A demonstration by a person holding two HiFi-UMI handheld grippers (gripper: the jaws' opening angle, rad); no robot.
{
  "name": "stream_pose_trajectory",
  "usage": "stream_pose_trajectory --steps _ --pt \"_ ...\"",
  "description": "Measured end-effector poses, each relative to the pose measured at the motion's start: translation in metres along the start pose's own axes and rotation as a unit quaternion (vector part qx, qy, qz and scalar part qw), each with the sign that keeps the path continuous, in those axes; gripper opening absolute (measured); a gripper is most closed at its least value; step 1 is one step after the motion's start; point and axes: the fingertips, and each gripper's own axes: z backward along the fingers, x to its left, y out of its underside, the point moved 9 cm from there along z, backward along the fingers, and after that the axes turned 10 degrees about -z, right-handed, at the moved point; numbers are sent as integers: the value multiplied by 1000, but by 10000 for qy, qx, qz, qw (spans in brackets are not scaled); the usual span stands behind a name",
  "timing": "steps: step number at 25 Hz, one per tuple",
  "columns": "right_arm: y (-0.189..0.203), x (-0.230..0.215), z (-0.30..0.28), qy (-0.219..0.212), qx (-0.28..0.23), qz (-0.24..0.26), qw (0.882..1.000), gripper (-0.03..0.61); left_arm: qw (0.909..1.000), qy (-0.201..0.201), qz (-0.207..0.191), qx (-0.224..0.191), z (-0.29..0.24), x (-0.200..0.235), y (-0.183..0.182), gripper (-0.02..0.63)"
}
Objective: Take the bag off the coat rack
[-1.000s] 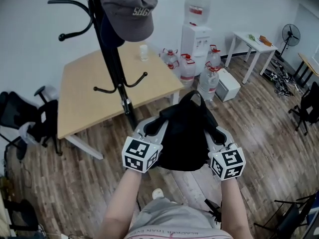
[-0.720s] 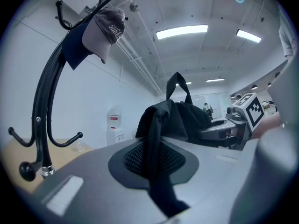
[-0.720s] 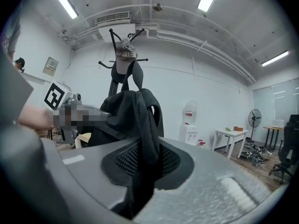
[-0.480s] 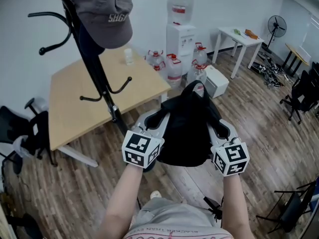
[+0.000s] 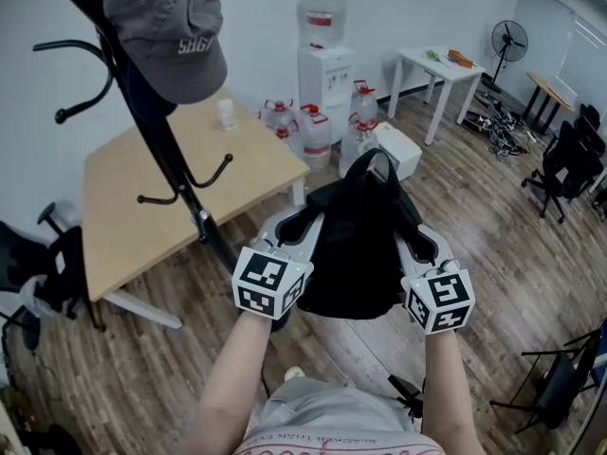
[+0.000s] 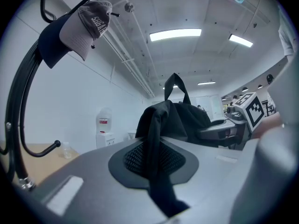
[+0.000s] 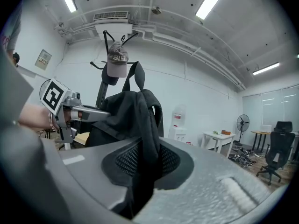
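Left tongs [image 5: 296,230] and right tongs [image 5: 420,245] each pinched narrow on black bag [image 5: 356,245] fabric (clear of coat rack [image 5: 156,131], far left); advise level, even carry.

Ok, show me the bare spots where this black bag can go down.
The light wooden tabletop is bare except a small clear container at its far edge. Plank floor right of the black fabric bag is open too. Crowded: water jugs around the white dispenser.
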Motion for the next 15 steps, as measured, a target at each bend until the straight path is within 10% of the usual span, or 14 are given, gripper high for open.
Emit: stream_pose_trajectory --steps 15 --pt "-4 -10 16 185 -43 8 9998 52 9997 192 -69 -93 -10 -12 -11 58"
